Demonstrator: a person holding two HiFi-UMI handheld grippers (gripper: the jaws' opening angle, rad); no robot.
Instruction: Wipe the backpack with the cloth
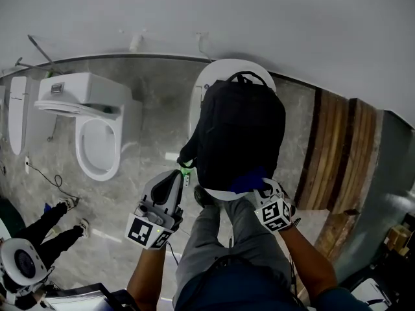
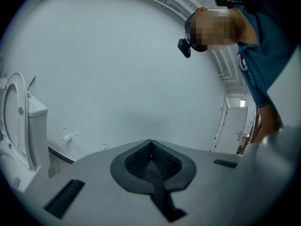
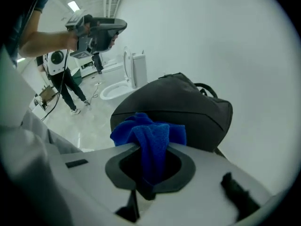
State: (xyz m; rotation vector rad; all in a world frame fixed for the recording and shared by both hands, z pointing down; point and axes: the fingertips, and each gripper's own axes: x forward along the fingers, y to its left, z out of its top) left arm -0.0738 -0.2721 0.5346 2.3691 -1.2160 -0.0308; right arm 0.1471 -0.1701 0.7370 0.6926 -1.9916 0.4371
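Pinching the blue cloth [image 3: 149, 140], the right claw [image 1: 259, 188] sits at the near bottom edge of the backpack [image 1: 238, 131], which lies on a white toilet [image 1: 224, 70] with its length running straight away. Left claw [image 1: 174, 179] is pressed together, empty, just left of the backpack.

The left gripper [image 1: 170, 185] is held out ahead of the bare left forearm [image 1: 145, 278] and aimed upward, its jaws pressed together with nothing between them. The right gripper [image 1: 267, 196] reaches forward at about the same level from the bare right forearm [image 1: 308, 254], its jaws clamped on a bunched blue cloth [image 3: 149, 136]. Both forearms run forward, one on either side of the person's knees [image 1: 224, 222].
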